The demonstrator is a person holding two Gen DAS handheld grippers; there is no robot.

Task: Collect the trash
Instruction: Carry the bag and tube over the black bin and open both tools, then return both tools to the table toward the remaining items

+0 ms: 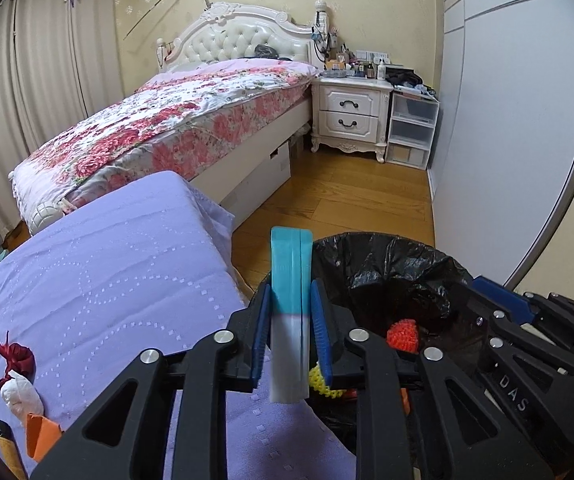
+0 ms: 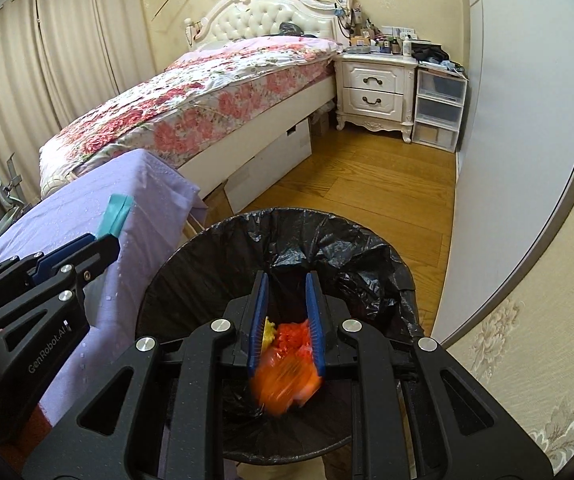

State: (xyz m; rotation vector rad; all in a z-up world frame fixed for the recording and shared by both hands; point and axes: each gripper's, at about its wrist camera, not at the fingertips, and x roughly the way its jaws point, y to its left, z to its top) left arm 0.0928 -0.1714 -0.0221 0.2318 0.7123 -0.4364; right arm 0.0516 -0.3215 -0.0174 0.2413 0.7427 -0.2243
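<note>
My left gripper point(image 1: 289, 336) is shut on a flat teal-and-white packet point(image 1: 290, 280), held upright at the table's right edge beside the bin. It also shows in the right wrist view point(image 2: 117, 214). My right gripper point(image 2: 287, 324) is open over the black-bagged trash bin point(image 2: 207, 264). A blurred orange wrapper point(image 2: 287, 380) is falling between its fingers. Red and yellow mesh trash point(image 2: 287, 332) lies in the bin point(image 1: 399, 264). On the purple tablecloth point(image 1: 107, 280), a red scrap point(image 1: 17, 356), a white crumpled piece point(image 1: 21, 394) and an orange piece point(image 1: 39, 432) lie at the left.
A bed with a floral cover point(image 1: 159, 120) stands behind the table. A white nightstand point(image 1: 351, 116) and plastic drawers point(image 1: 411, 128) stand at the back. A wardrobe wall point(image 1: 519, 140) runs along the right. Wooden floor point(image 1: 347, 200) lies beyond the bin.
</note>
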